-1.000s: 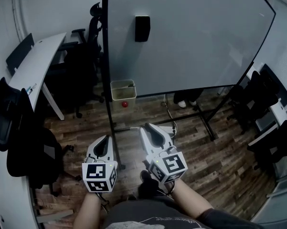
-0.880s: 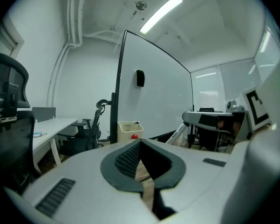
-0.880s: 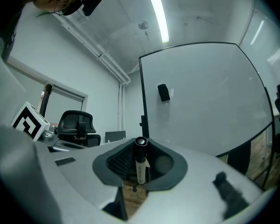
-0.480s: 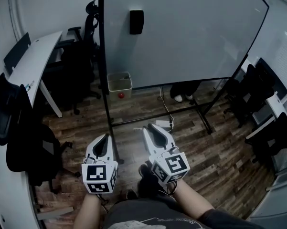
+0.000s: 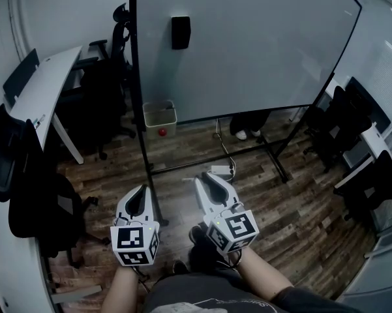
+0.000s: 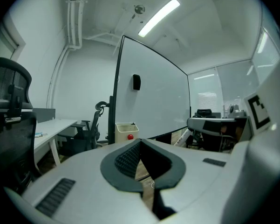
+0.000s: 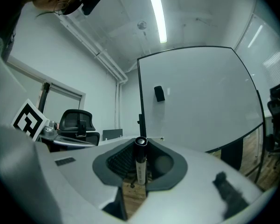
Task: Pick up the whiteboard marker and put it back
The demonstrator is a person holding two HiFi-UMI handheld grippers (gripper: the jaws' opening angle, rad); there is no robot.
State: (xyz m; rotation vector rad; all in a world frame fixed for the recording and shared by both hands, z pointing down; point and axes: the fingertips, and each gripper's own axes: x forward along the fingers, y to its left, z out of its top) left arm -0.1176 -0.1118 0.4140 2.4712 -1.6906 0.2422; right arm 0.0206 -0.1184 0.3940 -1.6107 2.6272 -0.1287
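On the brown wood floor [image 5: 300, 207] stands a big whiteboard [image 5: 248, 44] on a black stand. Its face is blank. By the left edge of the floor there is a long white desk [image 5: 42, 90], and a black office chair [image 5: 111, 64] stands between the desk and the left edge of the whiteboard. More dark chairs are at the right edge of the floor.

A cream bin [image 5: 159, 117] sits on the floor under the lower left corner of the whiteboard, just beside the stand's left post. A small red round thing [image 5: 162, 132] shows on its front.

Near the bottom edge of the head view, the person holds both grippers over the floor, side by side and apart. The left gripper [image 5: 141, 189] has its jaws together at the tips, with nothing between them. The right gripper [image 5: 205, 178] points at the whiteboard.

A black eraser [image 5: 180, 32] sticks to the whiteboard near its top left corner.

The whiteboard marker [image 7: 140, 164] is in the right gripper. The jaws press on it from both sides. It stands upright there, white body low and black end up.
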